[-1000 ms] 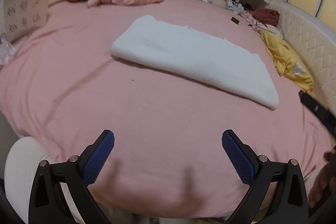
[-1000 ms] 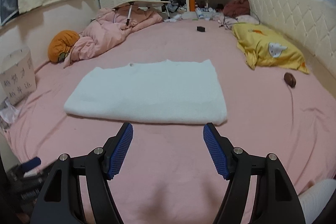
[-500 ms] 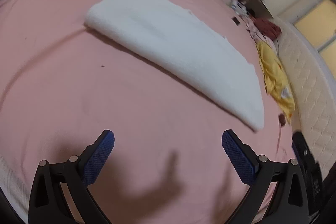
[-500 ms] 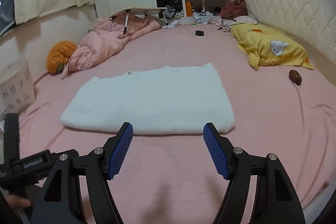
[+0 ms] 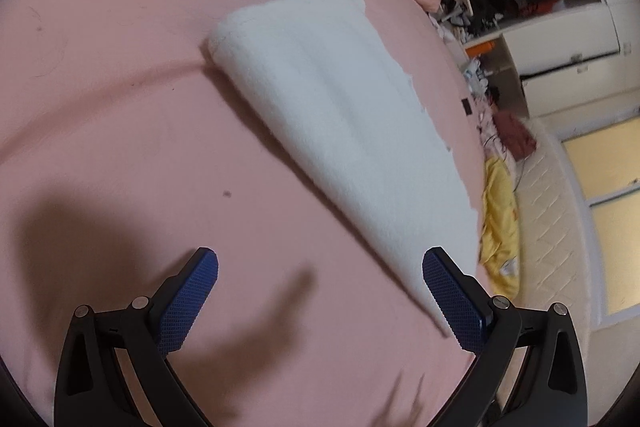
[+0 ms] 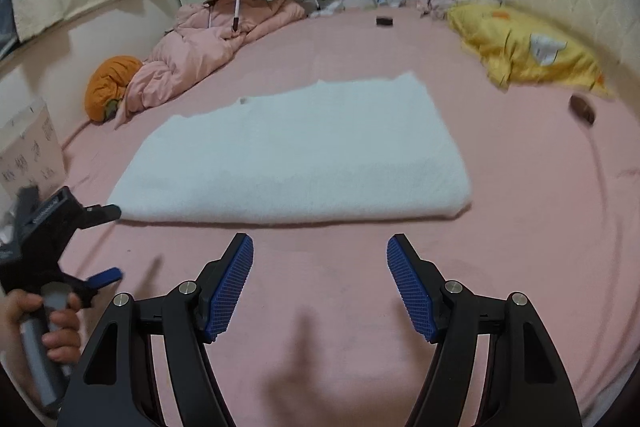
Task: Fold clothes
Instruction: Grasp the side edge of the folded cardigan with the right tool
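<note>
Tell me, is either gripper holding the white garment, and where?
No. The left gripper and right gripper are both open and empty, short of the folded white garment.

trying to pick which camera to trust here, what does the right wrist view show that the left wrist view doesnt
Only the right wrist view shows the left gripper from outside, open and near the garment's left corner, the bare hand on its handle, the orange bundle and the small dark brown object.

Only the left wrist view shows a small dark speck on the sheet.

Both show the folded white fleecy garment flat on the pink bed sheet, the yellow pillow, the crumpled pink quilt, and the right gripper open, empty.
</note>
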`<state>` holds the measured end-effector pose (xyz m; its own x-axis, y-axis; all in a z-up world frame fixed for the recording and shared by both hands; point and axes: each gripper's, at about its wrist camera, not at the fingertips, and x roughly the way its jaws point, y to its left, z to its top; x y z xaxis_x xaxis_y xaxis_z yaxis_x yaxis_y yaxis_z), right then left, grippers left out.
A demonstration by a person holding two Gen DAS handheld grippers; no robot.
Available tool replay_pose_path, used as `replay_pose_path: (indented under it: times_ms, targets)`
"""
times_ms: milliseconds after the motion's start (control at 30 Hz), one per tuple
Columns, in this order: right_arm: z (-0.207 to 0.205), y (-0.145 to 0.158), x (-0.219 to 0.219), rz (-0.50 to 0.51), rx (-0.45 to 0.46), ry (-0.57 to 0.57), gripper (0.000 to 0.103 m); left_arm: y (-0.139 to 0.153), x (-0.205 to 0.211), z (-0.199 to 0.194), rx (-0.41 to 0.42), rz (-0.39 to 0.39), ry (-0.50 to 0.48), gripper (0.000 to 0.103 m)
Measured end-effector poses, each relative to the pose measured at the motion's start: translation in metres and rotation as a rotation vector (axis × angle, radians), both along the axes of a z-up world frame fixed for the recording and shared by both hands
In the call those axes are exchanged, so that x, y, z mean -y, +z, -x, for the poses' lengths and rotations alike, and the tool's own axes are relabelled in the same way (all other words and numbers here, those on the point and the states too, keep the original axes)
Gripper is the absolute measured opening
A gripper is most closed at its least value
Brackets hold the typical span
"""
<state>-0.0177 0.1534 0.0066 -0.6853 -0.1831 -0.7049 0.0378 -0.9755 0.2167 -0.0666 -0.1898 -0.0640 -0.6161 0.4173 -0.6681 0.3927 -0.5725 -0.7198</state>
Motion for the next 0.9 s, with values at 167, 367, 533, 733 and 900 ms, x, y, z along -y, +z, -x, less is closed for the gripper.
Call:
replay_pose_path:
  times_ms: [167, 367, 533, 733, 900]
  targets:
    - [0.009, -0.017, -0.019, 0.159, 0.091, -0.026, 0.070, -0.017, 0.014, 0.017, -0.051, -0.098, 0.061, 0.102]
    - [0.011, -0.020, -0.020, 0.148, 0.094, -0.034, 0.070, -0.026, 0.023, 0.039, -0.084, -0.135, 0.154, 0.102]
    - [0.012, -0.022, -0.016, 0.144, 0.106, -0.013, 0.070, -0.029, 0.022, 0.073, -0.091, -0.060, 0.145, 0.102]
    - [0.011, -0.021, -0.015, 0.142, 0.102, -0.013, 0.070, -0.033, 0.038, 0.117, -0.128, -0.054, 0.158, 0.102]
    - [0.011, -0.021, -0.014, 0.149, 0.105, -0.009, 0.070, -0.030, 0.034, 0.122, -0.156, -0.009, 0.107, 0.102]
